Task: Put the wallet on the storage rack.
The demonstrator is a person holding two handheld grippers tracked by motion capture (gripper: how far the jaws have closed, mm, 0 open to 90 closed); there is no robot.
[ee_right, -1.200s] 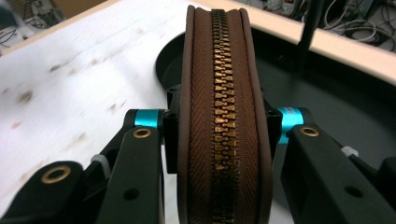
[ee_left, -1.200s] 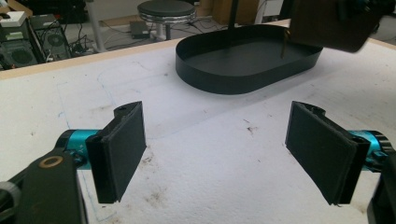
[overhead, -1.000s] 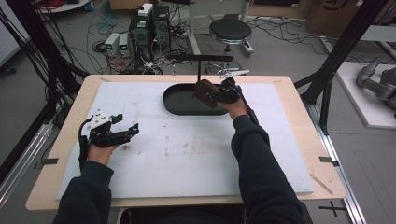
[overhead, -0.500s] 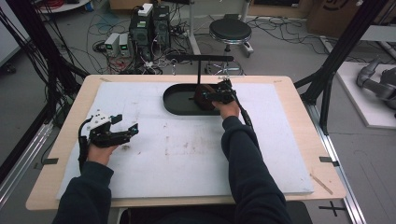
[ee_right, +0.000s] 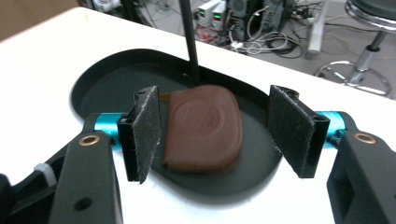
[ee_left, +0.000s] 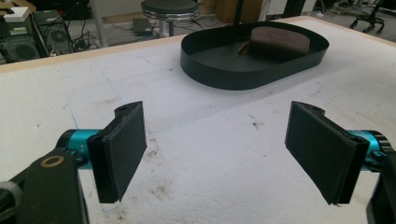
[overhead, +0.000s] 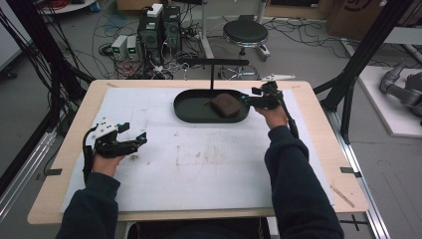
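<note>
The right tongs (ee_right: 214,135) hang released over the near end of the black tray (ee_right: 112,84), jaws wide on either side of the brown pouch (ee_right: 203,128) lying flat inside. It looks soft, light and leathery; pinching across its short sides should hold. The tray's upright post (ee_right: 189,42) stands just behind it. The left tongs (overhead: 132,144) rest spread open on the white worktop (overhead: 214,169), well apart.

I count one black tray (overhead: 189,115) ahead of my tongs — one brown pouch (overhead: 225,105) in it — and one stool (overhead: 244,33) beyond.
</note>
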